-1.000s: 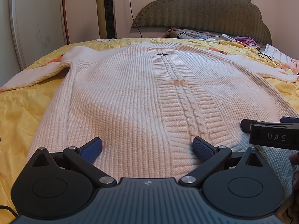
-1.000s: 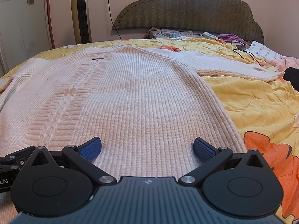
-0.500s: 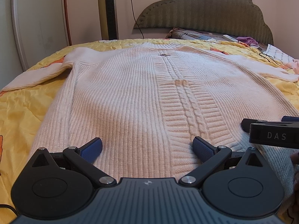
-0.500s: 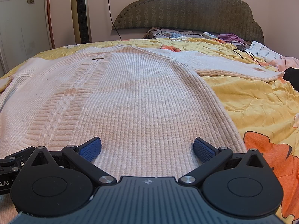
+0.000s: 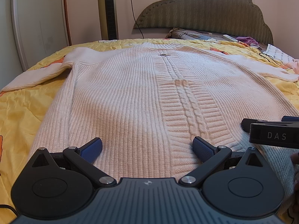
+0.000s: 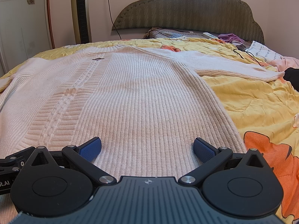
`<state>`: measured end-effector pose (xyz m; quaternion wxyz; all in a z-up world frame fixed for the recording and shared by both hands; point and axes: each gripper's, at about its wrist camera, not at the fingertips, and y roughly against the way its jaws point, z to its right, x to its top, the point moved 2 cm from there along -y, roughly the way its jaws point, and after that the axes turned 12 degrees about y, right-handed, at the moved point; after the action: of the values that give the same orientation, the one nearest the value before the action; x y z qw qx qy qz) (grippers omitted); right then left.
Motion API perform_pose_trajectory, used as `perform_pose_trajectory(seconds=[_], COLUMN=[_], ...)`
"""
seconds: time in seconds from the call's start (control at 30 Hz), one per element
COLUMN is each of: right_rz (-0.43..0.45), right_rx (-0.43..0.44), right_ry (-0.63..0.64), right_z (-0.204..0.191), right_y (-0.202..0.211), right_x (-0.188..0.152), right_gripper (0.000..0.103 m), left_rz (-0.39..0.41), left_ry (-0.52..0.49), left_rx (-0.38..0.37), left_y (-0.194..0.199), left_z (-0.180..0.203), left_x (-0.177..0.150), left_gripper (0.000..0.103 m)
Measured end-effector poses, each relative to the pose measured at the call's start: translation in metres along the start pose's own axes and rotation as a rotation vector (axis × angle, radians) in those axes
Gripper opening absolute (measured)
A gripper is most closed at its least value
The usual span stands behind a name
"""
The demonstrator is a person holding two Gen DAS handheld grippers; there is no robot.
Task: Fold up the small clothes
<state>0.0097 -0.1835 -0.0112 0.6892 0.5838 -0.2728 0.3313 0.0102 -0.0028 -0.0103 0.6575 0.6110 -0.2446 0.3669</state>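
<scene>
A cream cable-knit sweater (image 5: pixel 142 97) lies flat, front up, on a yellow bedspread (image 5: pixel 22 108), sleeves spread to both sides. It also fills the right wrist view (image 6: pixel 142 100). My left gripper (image 5: pixel 147 147) is open, low over the sweater's hem on its left half. My right gripper (image 6: pixel 147 146) is open, low over the hem on its right half. The right gripper's body (image 5: pixel 272 132) shows at the right edge of the left wrist view. Neither gripper holds anything.
A padded green headboard (image 6: pixel 188 11) stands at the far end with pillows, a remote (image 6: pixel 210 35) and purple cloth (image 6: pixel 230 37). A tower fan (image 5: pixel 108 9) stands by the wall at the far left. A black cable (image 6: pixel 246 55) lies at the far right.
The left wrist view has shifted slightly, the sweater sitting a little more to the right in it. The right gripper has not visibly moved. Both stay open.
</scene>
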Motion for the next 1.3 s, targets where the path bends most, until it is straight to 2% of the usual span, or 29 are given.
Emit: perform_pose_trajectory(seconds=[1.03, 1.2, 1.3], right_rz=[-0.002, -0.001, 0.03], right_rx=[0.001, 0.006, 0.023], right_ry=[0.003, 0.019, 0.021], right_z=[0.0, 0.001, 0.004], right_y=[0.001, 0.0, 0.009], right_x=[0.0, 0.003, 0.009], right_gripper=[0.103, 0.103, 0.103], left_rz=[0.0, 0.009, 0.024], left_ry=[-0.023, 0.012, 0.044], left_rx=[0.006, 0.014, -0.003], left_y=[0.001, 0.005, 0.009], left_z=[0.001, -0.002, -0.006], left_x=[0.002, 0.012, 0.023], left_gripper=[0.103, 0.103, 0.103])
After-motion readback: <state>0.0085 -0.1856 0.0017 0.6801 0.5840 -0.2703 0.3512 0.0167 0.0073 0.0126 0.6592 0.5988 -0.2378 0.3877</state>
